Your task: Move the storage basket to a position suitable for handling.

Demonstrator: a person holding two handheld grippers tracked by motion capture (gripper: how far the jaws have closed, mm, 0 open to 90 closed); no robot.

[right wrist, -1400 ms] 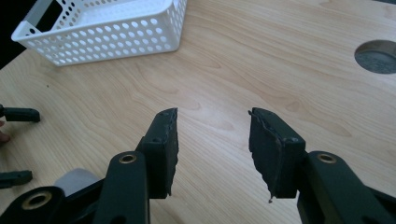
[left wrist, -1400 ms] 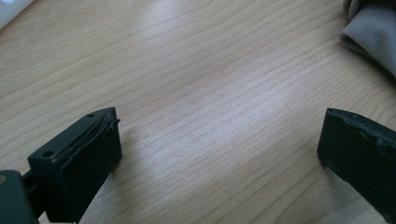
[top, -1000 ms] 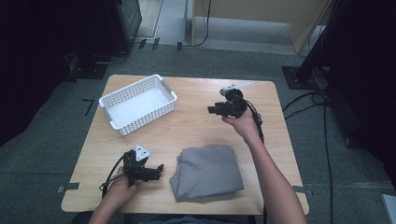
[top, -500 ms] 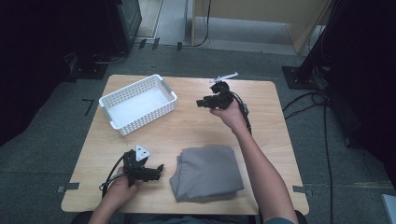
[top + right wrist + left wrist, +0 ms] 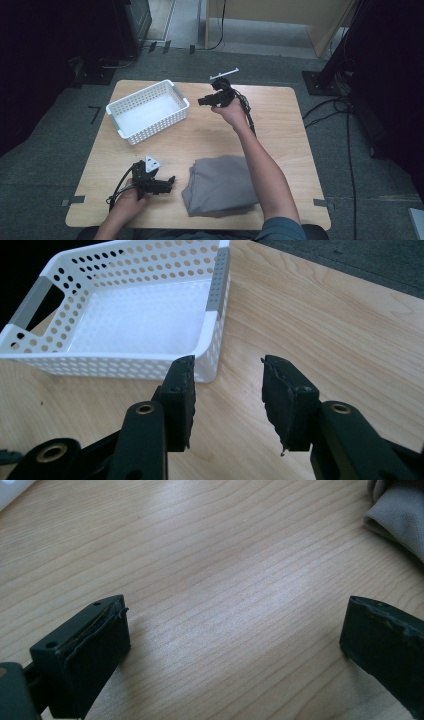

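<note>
The left gripper (image 5: 171, 179), jaws spread wide and empty, rests low on the near left of the wooden table (image 5: 280, 120) just left of the folded grey cloth (image 5: 220, 185), while the right gripper (image 5: 201, 101), jaws parted and empty, is held above the table right of the white perforated basket (image 5: 147, 111).

On tabletop (image 5: 280, 125): 1 white basket (image 5: 148, 111), 1 grey cloth (image 5: 220, 185). 2 hand-held grippers – left (image 5: 165, 184), right (image 5: 201, 100). 2 hands.
</note>
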